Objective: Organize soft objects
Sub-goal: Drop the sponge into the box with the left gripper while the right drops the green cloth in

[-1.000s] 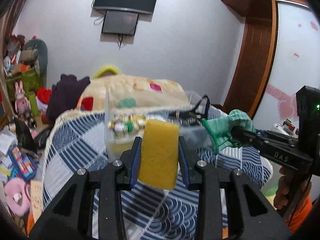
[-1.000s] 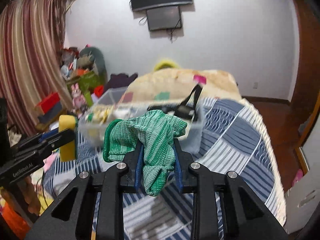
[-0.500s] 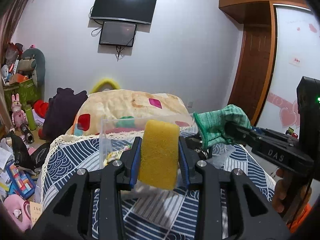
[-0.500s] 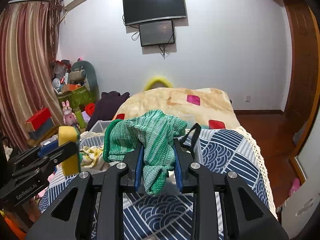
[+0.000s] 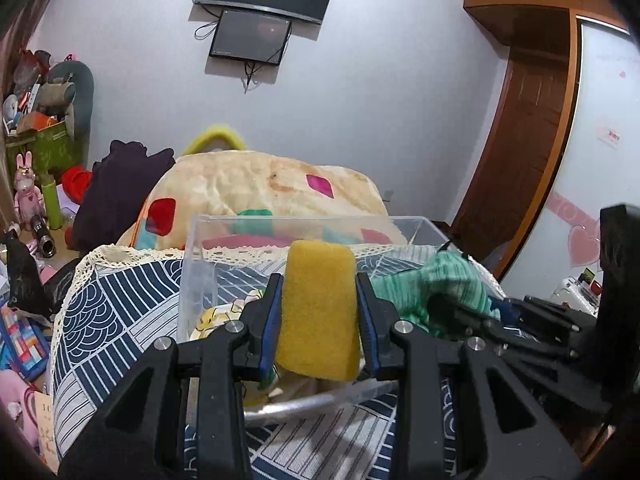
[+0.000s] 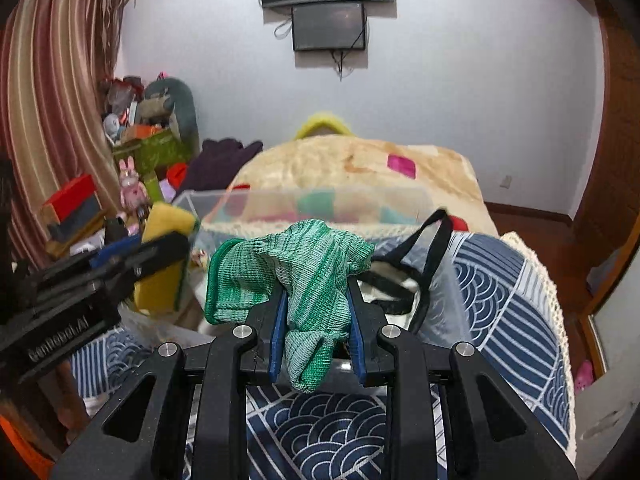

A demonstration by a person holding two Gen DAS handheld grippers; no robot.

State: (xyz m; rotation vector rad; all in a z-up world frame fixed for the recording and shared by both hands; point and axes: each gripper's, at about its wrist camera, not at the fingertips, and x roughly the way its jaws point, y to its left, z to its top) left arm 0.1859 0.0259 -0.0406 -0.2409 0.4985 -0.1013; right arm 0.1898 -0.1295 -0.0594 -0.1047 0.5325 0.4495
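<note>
My left gripper (image 5: 318, 320) is shut on a yellow sponge (image 5: 319, 308) and holds it over the near edge of a clear plastic bin (image 5: 200, 248) on the bed. My right gripper (image 6: 316, 320) is shut on a green knitted cloth (image 6: 308, 264), held over the same bin (image 6: 420, 200). The sponge (image 6: 164, 256) and left gripper show at left in the right wrist view. The green cloth (image 5: 436, 284) shows at right in the left wrist view. The bin holds a yellow-patterned fabric (image 5: 212, 320) and a black strap (image 6: 428, 248).
The bin stands on a blue and white patterned bedspread (image 6: 516, 300). A beige blanket (image 5: 272, 184) with coloured patches lies behind it. Toys and boxes (image 6: 136, 152) crowd the floor at left. A wooden wardrobe (image 5: 520, 128) stands at right.
Both grippers have moved forward and down to the bin, which now looks closer and larger. The sponge and the green cloth stay gripped.
</note>
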